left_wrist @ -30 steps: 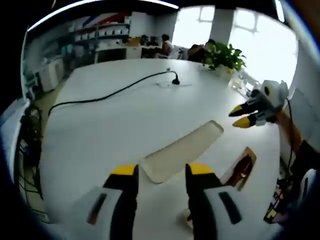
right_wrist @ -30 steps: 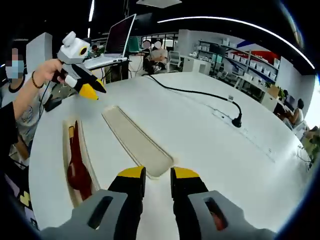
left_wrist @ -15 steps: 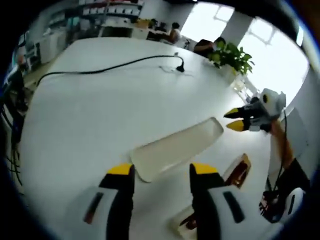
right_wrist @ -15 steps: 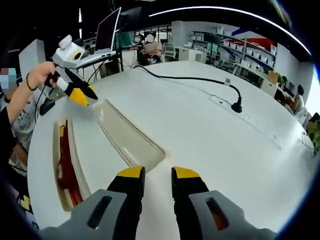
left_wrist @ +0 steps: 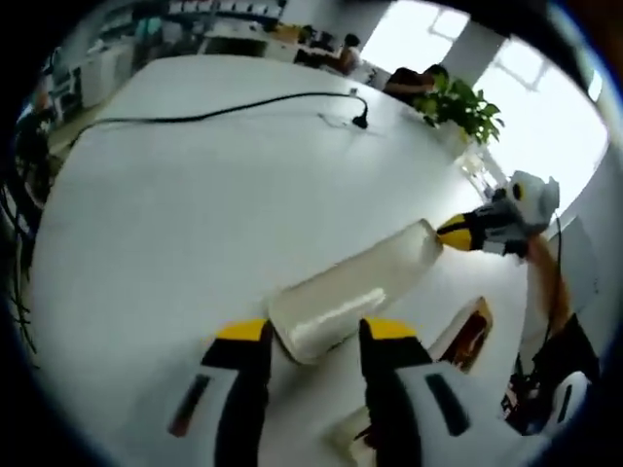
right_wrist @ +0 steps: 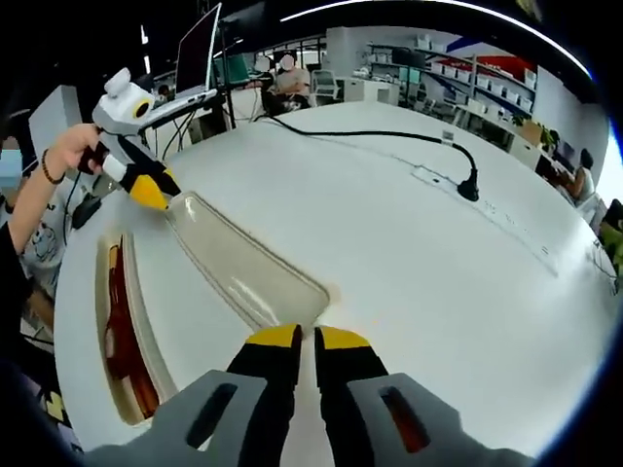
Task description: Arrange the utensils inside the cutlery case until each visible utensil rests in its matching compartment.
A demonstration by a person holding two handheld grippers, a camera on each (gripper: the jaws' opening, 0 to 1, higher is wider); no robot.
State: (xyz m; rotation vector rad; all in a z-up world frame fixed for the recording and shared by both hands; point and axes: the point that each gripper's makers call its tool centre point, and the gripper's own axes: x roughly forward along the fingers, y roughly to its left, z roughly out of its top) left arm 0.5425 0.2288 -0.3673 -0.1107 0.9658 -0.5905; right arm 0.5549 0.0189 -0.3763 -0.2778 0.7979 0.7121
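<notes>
In the left gripper view, the left gripper (left_wrist: pixel 316 336) comes up from 6 o'clock, its yellow-tipped jaws spread wide on either side of the near end of a long, translucent, cream-coloured plastic lid (left_wrist: pixel 350 292). The lid runs away toward 2 o'clock across a large white worktop (left_wrist: pixel 195 214). At the lid's far end, the right gripper (left_wrist: pixel 458 232) comes in from 3 o'clock with its yellow tips close together and touching the lid's corner. In the right gripper view, the right gripper (right_wrist: pixel 307 341) rises from 6 o'clock with its jaws narrowed to a thin slit. The lid's (right_wrist: pixel 243 263) near rim reaches into that slit, so they appear to pinch it. The left gripper (right_wrist: pixel 146 190) sits at the lid's far end near 10 o'clock, gripped by a person's hand (right_wrist: pixel 68 151) with a bracelet on its wrist. There is one lid and one long open cutlery case (right_wrist: pixel 136 302), which lies beside the lid toward 8 o'clock. In the left gripper view the cutlery case (left_wrist: pixel 482 316) lies toward 4 o'clock, partly hidden behind the jaw. The dark red utensils (right_wrist: pixel 115 336) inside it blur together and cannot be counted, nor can their compartments be made out. One black cable (right_wrist: pixel 389 136) curves across the far worktop. One open laptop (right_wrist: pixel 204 58) stands at 11 o'clock, and a green potted plant (left_wrist: pixel 462 107) stands at 1 o'clock in the left gripper view.
</notes>
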